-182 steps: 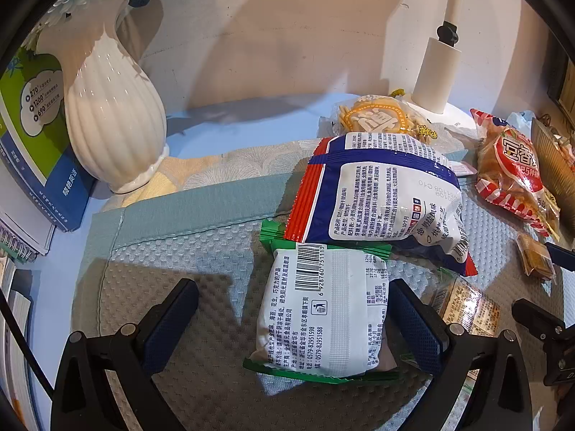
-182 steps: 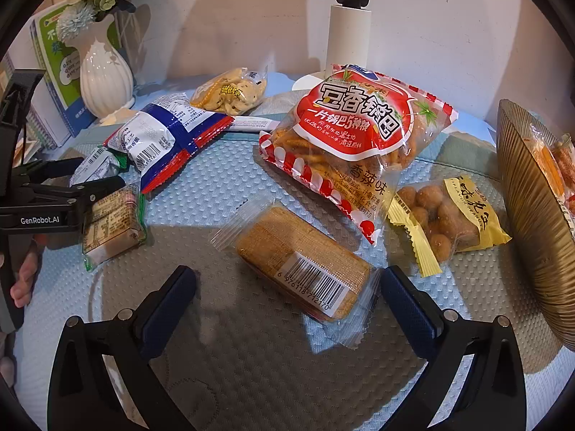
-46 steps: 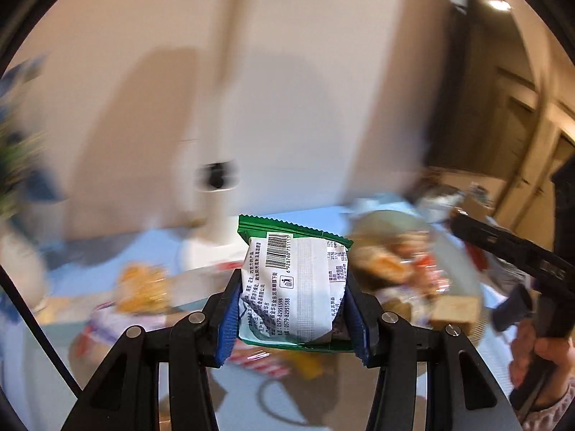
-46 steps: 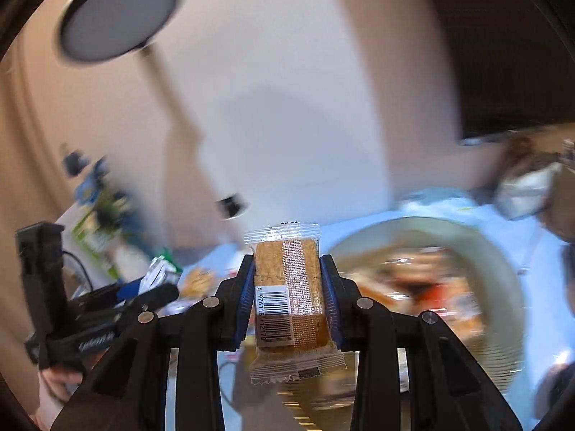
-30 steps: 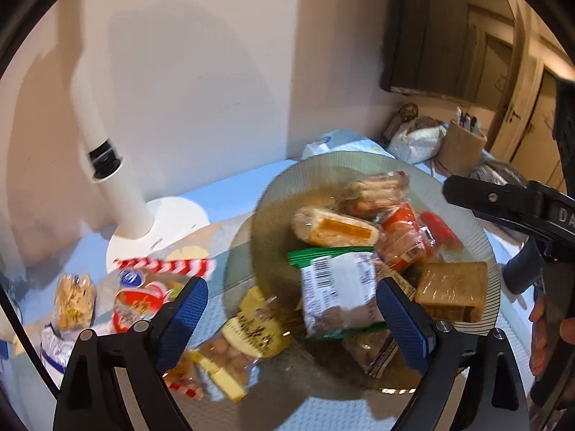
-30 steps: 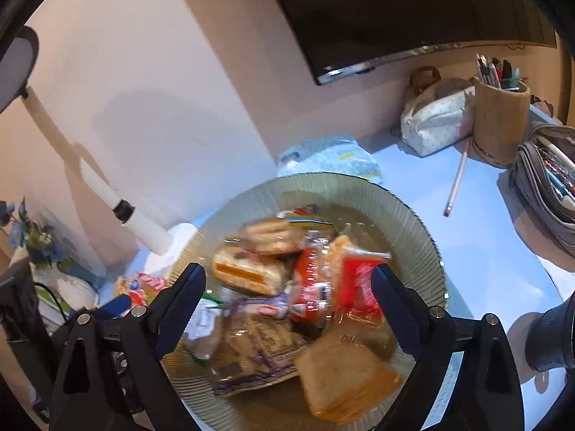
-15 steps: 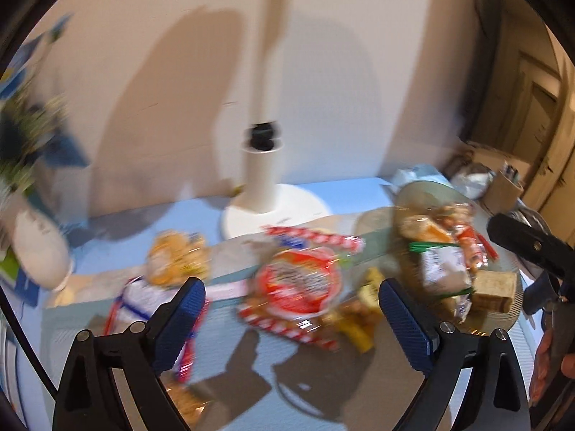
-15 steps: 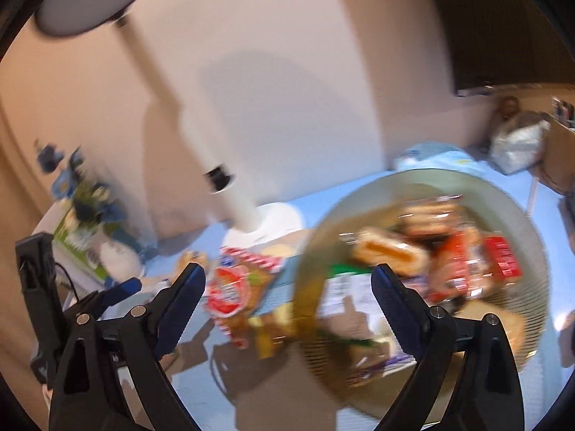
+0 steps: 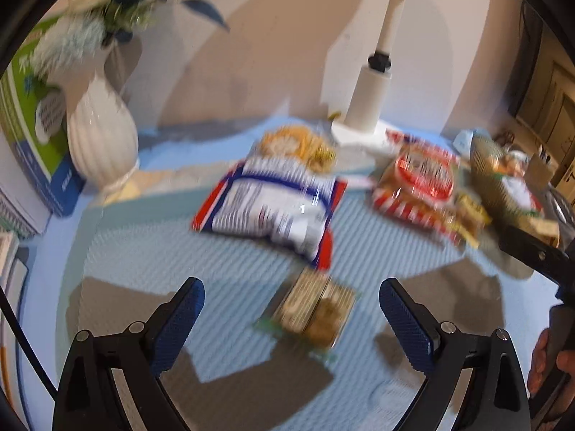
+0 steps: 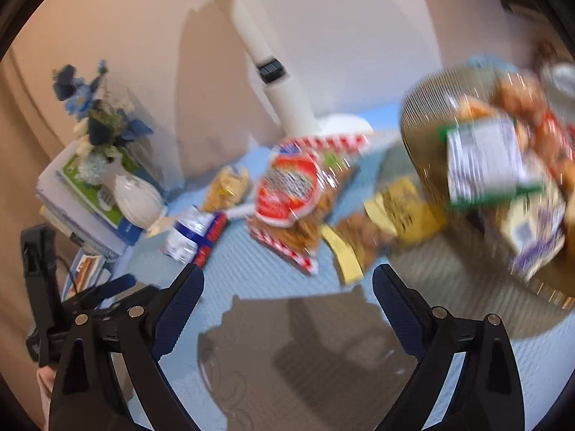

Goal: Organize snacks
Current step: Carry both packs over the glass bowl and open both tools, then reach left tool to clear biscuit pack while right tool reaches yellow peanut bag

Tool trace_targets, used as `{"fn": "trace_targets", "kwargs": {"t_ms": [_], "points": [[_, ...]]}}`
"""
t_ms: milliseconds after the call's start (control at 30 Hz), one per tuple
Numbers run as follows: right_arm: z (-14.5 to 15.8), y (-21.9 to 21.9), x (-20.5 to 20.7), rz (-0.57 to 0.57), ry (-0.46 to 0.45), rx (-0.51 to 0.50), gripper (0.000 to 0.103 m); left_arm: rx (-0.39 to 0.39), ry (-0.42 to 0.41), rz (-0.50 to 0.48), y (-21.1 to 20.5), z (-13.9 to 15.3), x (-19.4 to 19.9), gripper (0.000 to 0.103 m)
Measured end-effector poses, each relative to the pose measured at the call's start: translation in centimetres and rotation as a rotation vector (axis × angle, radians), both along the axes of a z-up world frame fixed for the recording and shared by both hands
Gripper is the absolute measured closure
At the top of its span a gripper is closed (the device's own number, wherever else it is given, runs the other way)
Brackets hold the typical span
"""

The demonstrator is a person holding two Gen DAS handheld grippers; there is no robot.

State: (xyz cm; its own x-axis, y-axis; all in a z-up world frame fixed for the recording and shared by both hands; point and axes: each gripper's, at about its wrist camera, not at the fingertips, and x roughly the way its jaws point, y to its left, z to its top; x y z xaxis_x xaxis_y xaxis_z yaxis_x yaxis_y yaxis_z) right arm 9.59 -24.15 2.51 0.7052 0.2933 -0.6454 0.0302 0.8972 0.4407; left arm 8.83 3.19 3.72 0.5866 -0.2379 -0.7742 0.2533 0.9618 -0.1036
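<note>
Left wrist view, left tool spread above small snack packet, right tool spread, empty.

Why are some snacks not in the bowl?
Nothing looks spilled or torn. Five packets still lie loose on the mat, like the blue bag and red bag, waiting for the bowl.

Motion blur smears every wrapper, so we cannot read the print on the blue-and-white bag or the small packet. The bowl runs off the right edge, perhaps heaped with snacks.
</note>
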Motion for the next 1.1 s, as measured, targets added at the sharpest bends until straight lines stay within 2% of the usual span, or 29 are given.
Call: {"fn": "trace_targets", "kwargs": {"t_ms": [133, 233, 333, 400, 467, 500, 600, 733, 967, 1100], "points": [[-1.3, -0.4, 0.3, -0.035, 0.036, -0.032, 0.007, -0.023, 0.028, -0.001, 0.9, -1.9, -0.8, 0.006], [-2.0, -0.6, 0.6, -0.059, 0.063, -0.112, 0.007, -0.034, 0.047, -0.002, 1.0, -2.9, -0.9, 0.006], [-2.9, -1.0, 0.4, -0.062, 0.065, -0.137, 0.006, -0.001, 0.022, -0.012, 0.6, -3.5, -1.3, 0.004], [-3.0, -1.0, 0.1, -0.041, 0.040, -0.121, 0.000, 0.065, 0.011, -0.028, -0.4, -4.1, -1.6, 0.000], [-3.1, -1.1, 0.0, -0.036, 0.035, -0.105, 0.000, 0.146, -0.006, -0.034, -1.5, -4.2, -1.9, 0.000], [-3.1, -1.2, -0.1, -0.036, 0.030, -0.094, 0.000, 0.152, -0.012, -0.033, -1.6, -4.2, -2.0, 0.000], [-3.1, -1.5, -0.2, -0.037, 0.021, -0.068, 0.000, 0.103, 0.004, -0.029, -0.9, -4.2, -1.9, 0.000], [-3.1, -1.8, 0.0, -0.054, 0.022, -0.071, 0.000, 0.126, -0.001, -0.029, -1.2, -4.3, -2.1, 0.000], [-3.1, -3.4, 1.1, -0.234, -0.003, 0.030, 0.000, 0.120, 0.002, -0.030, -1.1, -4.3, -1.8, 0.000], [-3.0, -3.0, 3.1, -0.300, 0.026, -0.069, 0.000, 0.120, 0.003, -0.028, -1.1, -4.3, -1.8, 0.000]]}}
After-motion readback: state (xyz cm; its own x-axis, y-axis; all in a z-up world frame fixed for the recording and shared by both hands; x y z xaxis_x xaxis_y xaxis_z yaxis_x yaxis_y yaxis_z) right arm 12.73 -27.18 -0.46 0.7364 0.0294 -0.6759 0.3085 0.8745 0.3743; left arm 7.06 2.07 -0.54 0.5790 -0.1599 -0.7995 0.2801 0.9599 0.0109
